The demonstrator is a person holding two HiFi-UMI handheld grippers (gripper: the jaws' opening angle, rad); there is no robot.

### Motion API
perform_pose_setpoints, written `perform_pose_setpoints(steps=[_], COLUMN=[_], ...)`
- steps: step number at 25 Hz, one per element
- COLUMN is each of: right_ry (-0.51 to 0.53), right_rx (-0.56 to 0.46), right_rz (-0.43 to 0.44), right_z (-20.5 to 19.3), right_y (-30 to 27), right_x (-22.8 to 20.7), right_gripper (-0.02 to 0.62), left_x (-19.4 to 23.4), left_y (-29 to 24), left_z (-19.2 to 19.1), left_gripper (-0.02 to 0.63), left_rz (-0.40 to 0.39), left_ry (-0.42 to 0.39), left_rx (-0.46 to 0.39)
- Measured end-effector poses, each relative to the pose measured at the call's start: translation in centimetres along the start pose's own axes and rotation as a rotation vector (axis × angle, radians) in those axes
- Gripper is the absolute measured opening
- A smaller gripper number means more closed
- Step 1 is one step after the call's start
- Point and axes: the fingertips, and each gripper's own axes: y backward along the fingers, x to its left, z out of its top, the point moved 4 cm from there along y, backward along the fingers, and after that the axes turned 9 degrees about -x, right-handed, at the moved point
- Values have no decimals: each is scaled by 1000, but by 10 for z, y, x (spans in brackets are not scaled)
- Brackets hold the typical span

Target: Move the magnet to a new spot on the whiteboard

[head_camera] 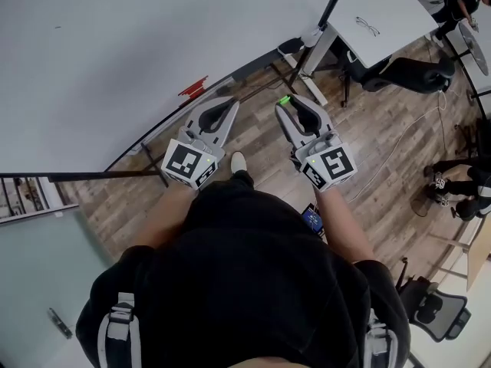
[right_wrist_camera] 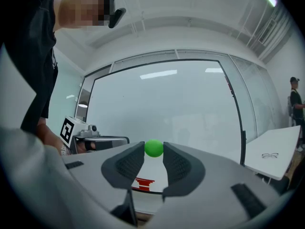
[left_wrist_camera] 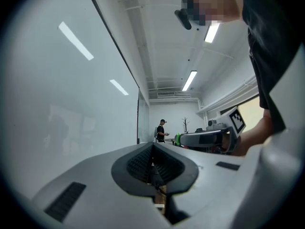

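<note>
I am holding my left claw (head_camera: 229,104) and right claw (head_camera: 288,107) side by side before the whiteboard (head_camera: 115,44), the left one nearer the board. The magnet (right_wrist_camera: 154,148) is sitting between the right claw's tips, short of the board. A small object (head_camera: 193,88) is resting on the board's lower rail just beyond my left claw, and a surface (head_camera: 391,2) bearing glasses (head_camera: 367,27) is standing off to the right past the board's edge.

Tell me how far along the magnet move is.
Done: the round green magnet is off the large white whiteboard. In hand: the right gripper pinches it between its jaw tips. Remaining: press it onto a new spot. The left gripper is shut, empty.
</note>
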Motion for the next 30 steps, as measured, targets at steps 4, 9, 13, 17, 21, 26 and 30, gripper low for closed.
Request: perform_pose_setpoints(steps=[4, 9, 13, 17, 21, 26, 30], right_ry=[5, 4, 5, 1, 0, -12, -41], right_rx=[14, 27, 35, 47, 51, 62, 55], right_rz=[-10, -26, -35, -53, -70, -72, -84], right_z=[-7, -13, -18, -26, -31, -38, -44], right_y=[-28, -63, -90, -114, -130, -140, -153], right_x=[-20, -45, -62, -75, -89, -101, -125], right_gripper=[120, 120, 120, 120, 120, 120, 120], left_x=[27, 58, 80, 102, 117, 121, 126], left_y=[-21, -46, -65, -81, -95, -103, -116], left_z=[-5, -9, -10, -15, -24, -28, -35], left_gripper=[2, 2, 2, 2, 2, 2, 2], left_rz=[-4, -20, -42, -62, -74, -79, -61], left_ry=[7, 9, 20, 33, 47, 59, 53], left_rx=[-3, -6, -15, -18, -10, 1, 8])
